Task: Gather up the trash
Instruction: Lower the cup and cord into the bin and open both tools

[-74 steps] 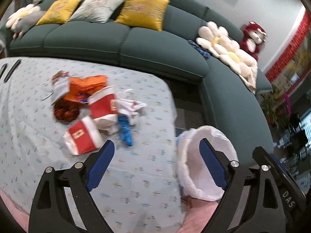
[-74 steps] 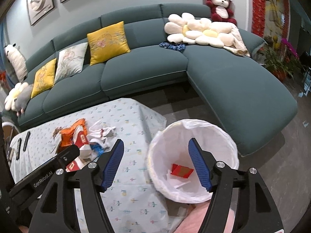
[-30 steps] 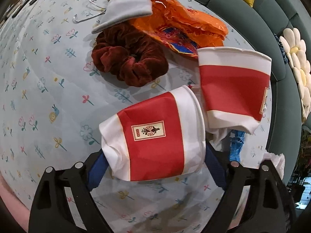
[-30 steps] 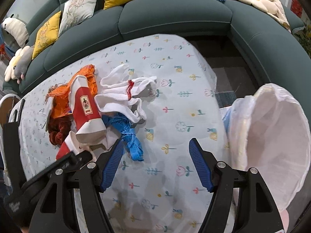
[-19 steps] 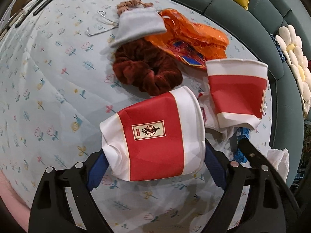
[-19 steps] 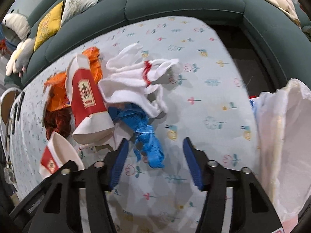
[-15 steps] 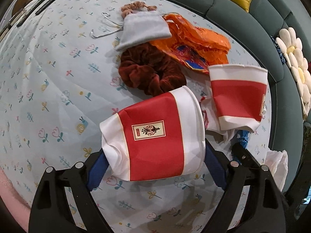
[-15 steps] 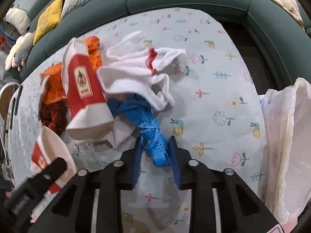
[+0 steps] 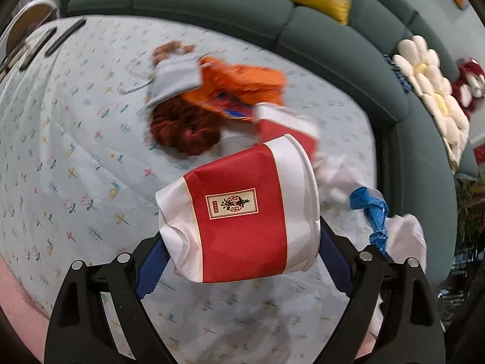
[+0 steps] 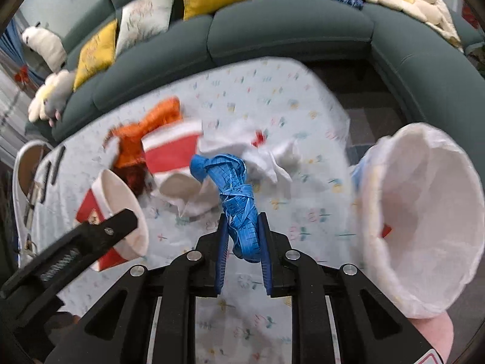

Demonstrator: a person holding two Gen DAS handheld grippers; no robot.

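Observation:
My left gripper (image 9: 242,242) is shut on a crushed red and white paper cup (image 9: 242,215), held on its side above the flowered tablecloth (image 9: 60,151). The same cup (image 10: 121,209) shows at the left of the right wrist view. A crumpled blue measuring tape (image 10: 235,188) sits between the pads of my right gripper (image 10: 241,233), whose jaws are closing on it, and hangs lifted off the cloth. A second red and white cup (image 10: 172,154) lies on the table. The bin with a white liner (image 10: 424,212) stands to the right, off the table's edge.
An orange plastic bag (image 9: 242,82), a brown scrunchie (image 9: 185,130), a grey pouch (image 9: 174,80) and white cloth (image 10: 260,148) lie in one heap mid-table. Dark remotes (image 9: 63,41) rest at the far left. A teal sofa (image 10: 288,30) curves behind the table.
My right gripper came down over the blue tape, narrowed onto it and raised it. The left gripper rose with the cup, so the table heap looks farther away.

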